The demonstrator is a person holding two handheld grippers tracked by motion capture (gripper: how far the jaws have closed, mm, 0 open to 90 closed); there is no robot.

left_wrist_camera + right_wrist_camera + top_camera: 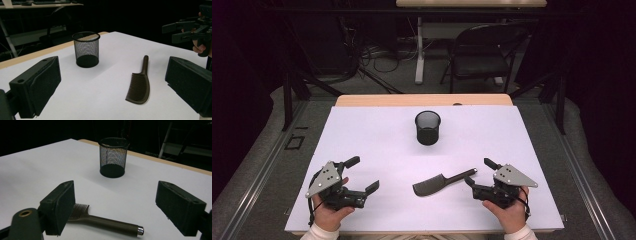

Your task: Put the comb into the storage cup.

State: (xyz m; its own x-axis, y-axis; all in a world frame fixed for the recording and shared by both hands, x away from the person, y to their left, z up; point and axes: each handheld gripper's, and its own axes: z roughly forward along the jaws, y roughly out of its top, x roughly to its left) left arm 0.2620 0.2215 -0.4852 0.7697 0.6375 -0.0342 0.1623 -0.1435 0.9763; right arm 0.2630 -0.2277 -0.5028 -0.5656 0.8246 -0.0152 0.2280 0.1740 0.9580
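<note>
Just before right claw [478, 173], comb [443, 182] flat

The left hand-held gripper [363, 174] sits low at the near left, gripped from below by the left hand [330, 216], its two black jaws spread wide with nothing between them. The right hand-held gripper [479, 173] sits at the near right in the right hand [509, 214], its jaws likewise apart and empty, angled up and inward.

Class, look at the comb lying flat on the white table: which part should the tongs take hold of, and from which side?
Probably the handle of the comb: narrow, straight, its tip toward the open right tongs. Come down from above, jaws across its width; the toothed head is broad and curved.
</note>
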